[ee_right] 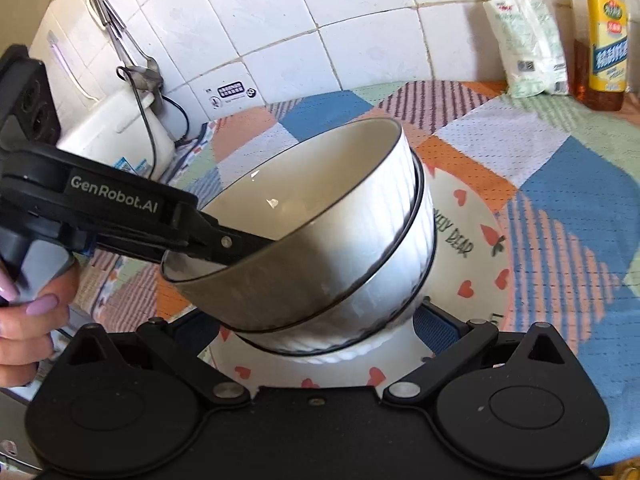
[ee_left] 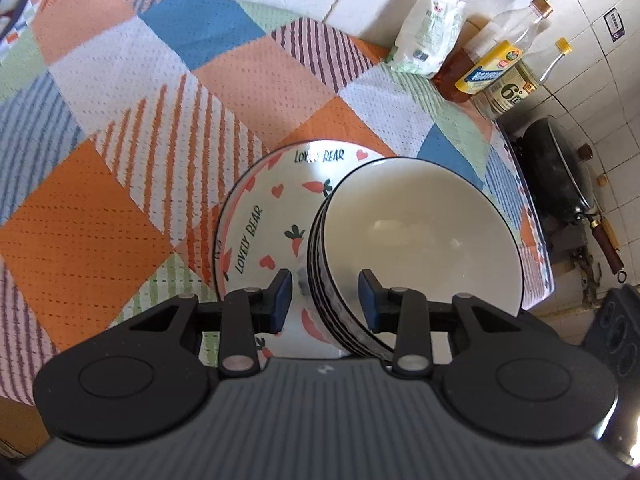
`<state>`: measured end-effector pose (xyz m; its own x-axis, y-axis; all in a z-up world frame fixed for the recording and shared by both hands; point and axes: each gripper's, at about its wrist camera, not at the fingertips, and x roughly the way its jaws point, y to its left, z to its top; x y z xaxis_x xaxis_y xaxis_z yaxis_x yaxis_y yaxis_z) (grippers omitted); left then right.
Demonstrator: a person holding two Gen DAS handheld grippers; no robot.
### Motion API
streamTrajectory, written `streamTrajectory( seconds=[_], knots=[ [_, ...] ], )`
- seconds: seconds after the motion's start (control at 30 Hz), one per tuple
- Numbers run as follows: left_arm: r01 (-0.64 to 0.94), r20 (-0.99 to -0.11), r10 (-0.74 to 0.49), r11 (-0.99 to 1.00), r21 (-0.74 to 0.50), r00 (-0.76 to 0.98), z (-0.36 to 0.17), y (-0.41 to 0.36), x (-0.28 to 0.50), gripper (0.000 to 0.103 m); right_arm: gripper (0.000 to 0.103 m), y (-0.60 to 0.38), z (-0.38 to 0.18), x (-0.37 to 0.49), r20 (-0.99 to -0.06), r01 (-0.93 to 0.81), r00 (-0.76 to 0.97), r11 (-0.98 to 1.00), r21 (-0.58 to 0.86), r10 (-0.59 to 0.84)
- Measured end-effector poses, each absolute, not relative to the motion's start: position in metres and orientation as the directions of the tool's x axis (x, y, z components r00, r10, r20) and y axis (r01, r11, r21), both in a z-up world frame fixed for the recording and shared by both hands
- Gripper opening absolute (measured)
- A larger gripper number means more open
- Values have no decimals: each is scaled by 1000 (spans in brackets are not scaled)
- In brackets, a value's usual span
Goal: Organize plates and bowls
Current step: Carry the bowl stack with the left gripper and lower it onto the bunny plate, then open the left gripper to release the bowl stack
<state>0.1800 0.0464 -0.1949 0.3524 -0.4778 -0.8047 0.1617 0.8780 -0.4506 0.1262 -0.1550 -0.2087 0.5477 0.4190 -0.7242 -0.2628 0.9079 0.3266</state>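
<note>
Left tool (ee_left: 326, 298) straddles tilted bowl (ee_right: 304, 216) rim; plate (ee_right: 468, 248) beneath.

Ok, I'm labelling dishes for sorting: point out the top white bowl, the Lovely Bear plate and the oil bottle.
top white bowl (ee_right: 304, 216): right wrist view, inner wall.
Lovely Bear plate (ee_left: 264, 208): left wrist view, printed face.
oil bottle (ee_right: 604, 60): right wrist view, yellow label.
</note>
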Motion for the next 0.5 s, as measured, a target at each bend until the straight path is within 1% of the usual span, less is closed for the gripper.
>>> streamTrajectory(
  seconds=[0.03, 0.13, 0.2, 0.3, 0.43, 0.5],
  knots=[
    [137, -814, -454, 890, -435, 362, -193, 47, 178, 38, 103, -155, -206, 124, -737, -261, 540, 913, 312, 406],
    [89, -815, -427, 899, -428, 392, -183, 48, 169, 40, 103, -156, -197, 114, -761, -225, 550, 939, 260, 343],
    [108, -809, -397, 914, -391, 434, -171, 43, 161, 39, 103, -158, -189, 105, -756, -208, 564, 943, 259, 331],
    [176, -798, -356, 934, -310, 486, -153, 32, 149, 40, 103, -160, -176, 89, -746, -196, 590, 952, 237, 308],
    [195, -785, -355, 935, -297, 507, -136, 31, 134, 41, 103, -161, -163, 72, -752, -178, 611, 968, 175, 248],
    [200, -779, -352, 936, -290, 519, -129, 32, 126, 41, 103, -164, -157, 66, -749, -154, 622, 973, 170, 229]
  ],
)
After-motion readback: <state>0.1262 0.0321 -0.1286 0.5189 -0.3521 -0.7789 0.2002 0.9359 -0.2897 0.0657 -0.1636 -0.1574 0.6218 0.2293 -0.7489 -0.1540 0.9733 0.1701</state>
